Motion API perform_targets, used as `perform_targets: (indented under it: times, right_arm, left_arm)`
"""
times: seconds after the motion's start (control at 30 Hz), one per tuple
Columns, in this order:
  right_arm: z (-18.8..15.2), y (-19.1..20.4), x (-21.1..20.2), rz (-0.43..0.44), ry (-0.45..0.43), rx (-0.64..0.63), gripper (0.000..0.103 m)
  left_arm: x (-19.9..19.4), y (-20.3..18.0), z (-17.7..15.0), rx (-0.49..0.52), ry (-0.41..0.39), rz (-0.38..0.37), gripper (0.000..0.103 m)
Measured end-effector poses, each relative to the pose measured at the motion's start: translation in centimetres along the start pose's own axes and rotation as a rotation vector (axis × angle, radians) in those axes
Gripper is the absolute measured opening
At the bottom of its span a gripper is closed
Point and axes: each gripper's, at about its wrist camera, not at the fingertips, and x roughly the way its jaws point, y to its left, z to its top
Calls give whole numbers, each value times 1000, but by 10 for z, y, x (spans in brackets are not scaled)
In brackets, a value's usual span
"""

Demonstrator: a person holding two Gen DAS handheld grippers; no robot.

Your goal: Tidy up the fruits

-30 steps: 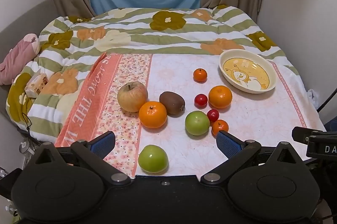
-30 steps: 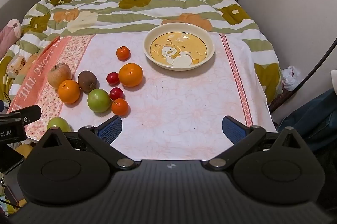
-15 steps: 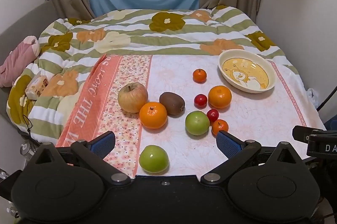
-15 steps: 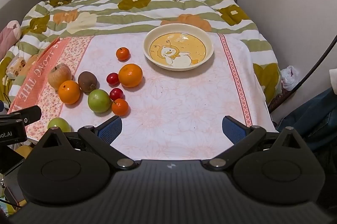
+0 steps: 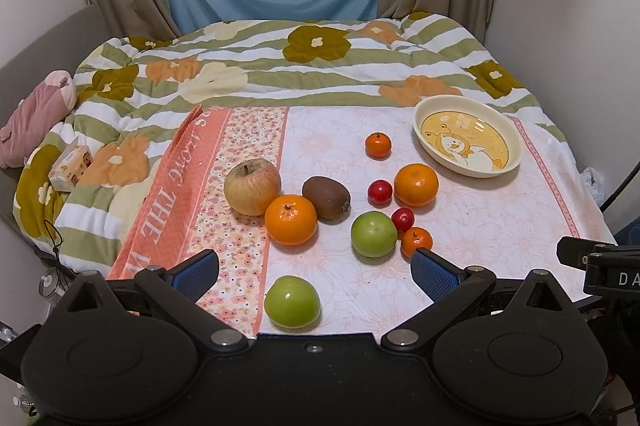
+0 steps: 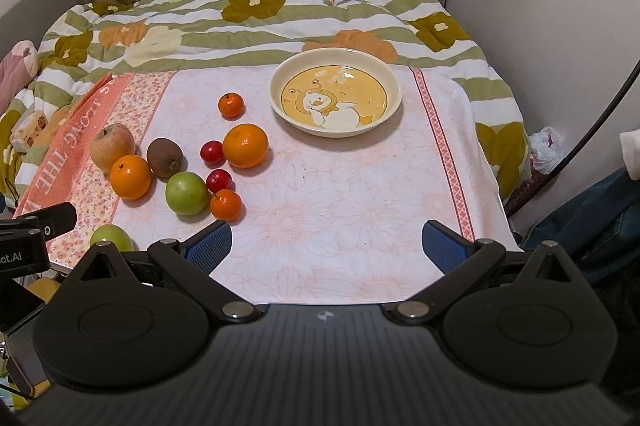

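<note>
— How many fruits lie ahead of the grippers?

— Ten, all on the pink floral cloth (image 6: 360, 194): two large oranges (image 5: 291, 219), two small mandarins (image 5: 378, 145), two red cherry tomatoes (image 5: 379, 192), two round green apples (image 5: 292, 301), one yellowish-red apple (image 5: 252, 186) and one brown kiwi (image 5: 326, 196).

— Any writing?

— The cloth's orange band (image 5: 168, 186) reads "ALONG THE", perhaps more beyond the fold.

— The kiwi's axis?

— It runs left to right, blunt end towards the right.

— And the grippers?

— The left gripper (image 5: 316, 272) is spread wide, the nearest green apple just beyond it. The right gripper (image 6: 327, 246) gapes over bare cloth, the cream cartoon-duck bowl (image 6: 335, 91) empty, far ahead.
</note>
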Motion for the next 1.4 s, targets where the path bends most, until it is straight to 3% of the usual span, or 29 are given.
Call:
perform_targets:
  times: [0.33, 0.57, 0.73, 1.0, 1.4]
  right_arm:
    - [7, 2, -8, 40, -14, -47, 103]
    - [24, 3, 7, 136, 13, -93, 103]
    - [31, 3, 34, 189, 17, -151, 103]
    - [31, 21, 92, 273, 46, -296, 103]
    - [10, 59, 159, 302, 71, -449, 103]
  left_arm:
    - [-14, 1, 4, 10, -12, 48, 103]
    - [-2, 0, 2, -10, 22, 106, 103]
    - [15, 3, -9, -87, 53, 77, 103]
    - [58, 2, -34, -129, 116, 132, 97]
    - [116, 2, -51, -79, 166, 141, 90]
